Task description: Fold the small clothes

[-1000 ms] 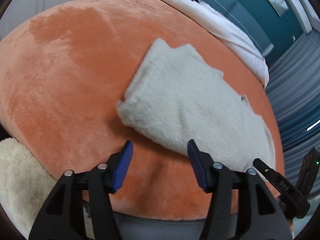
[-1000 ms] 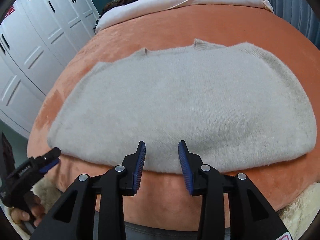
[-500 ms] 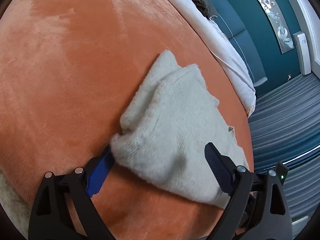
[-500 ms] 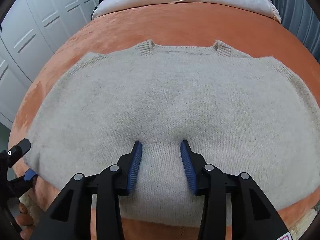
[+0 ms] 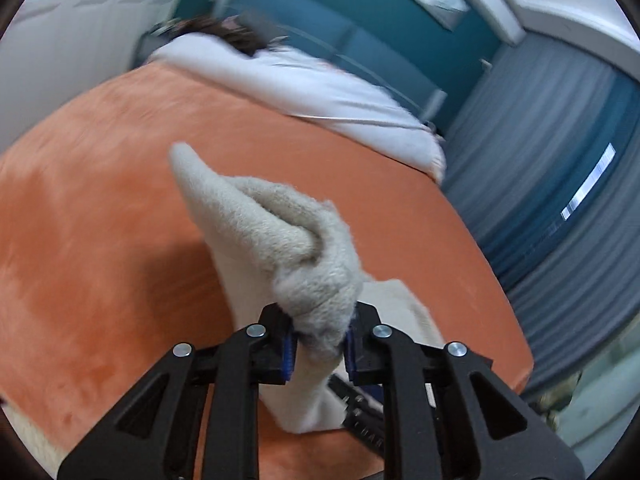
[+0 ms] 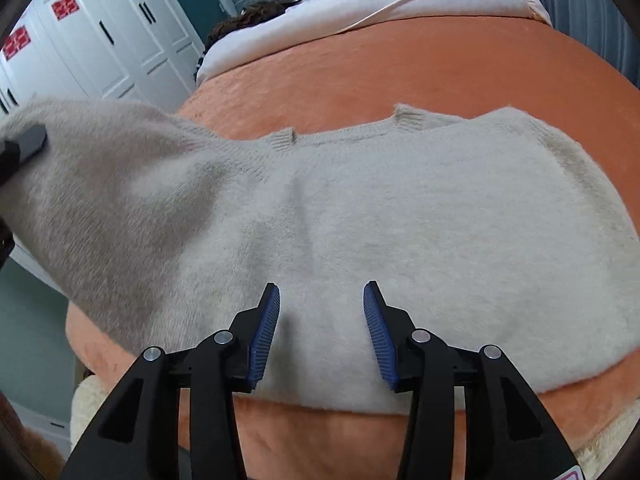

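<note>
A small cream knitted sweater (image 6: pixel 400 216) lies on an orange plush blanket (image 6: pixel 440 68). My left gripper (image 5: pixel 319 346) is shut on the sweater's left end (image 5: pixel 304 256) and holds it lifted off the blanket. That raised end shows in the right wrist view (image 6: pixel 100 200), with the left gripper's tip at the far left edge (image 6: pixel 24 144). My right gripper (image 6: pixel 320 328) is open, its fingers resting over the sweater's near hem at the middle. Part of the right gripper shows under the left one (image 5: pixel 360 420).
A white duvet (image 6: pixel 360 4) lies across the far end of the bed. White wardrobe doors (image 6: pixel 92 40) stand at the left, grey curtains (image 5: pixel 560 184) at the right. A cream fleece cover (image 6: pixel 96 412) hangs below the blanket's near edge.
My left gripper closed on the sweater's left end and lifted it up. My right gripper stayed open over the sweater's near hem.
</note>
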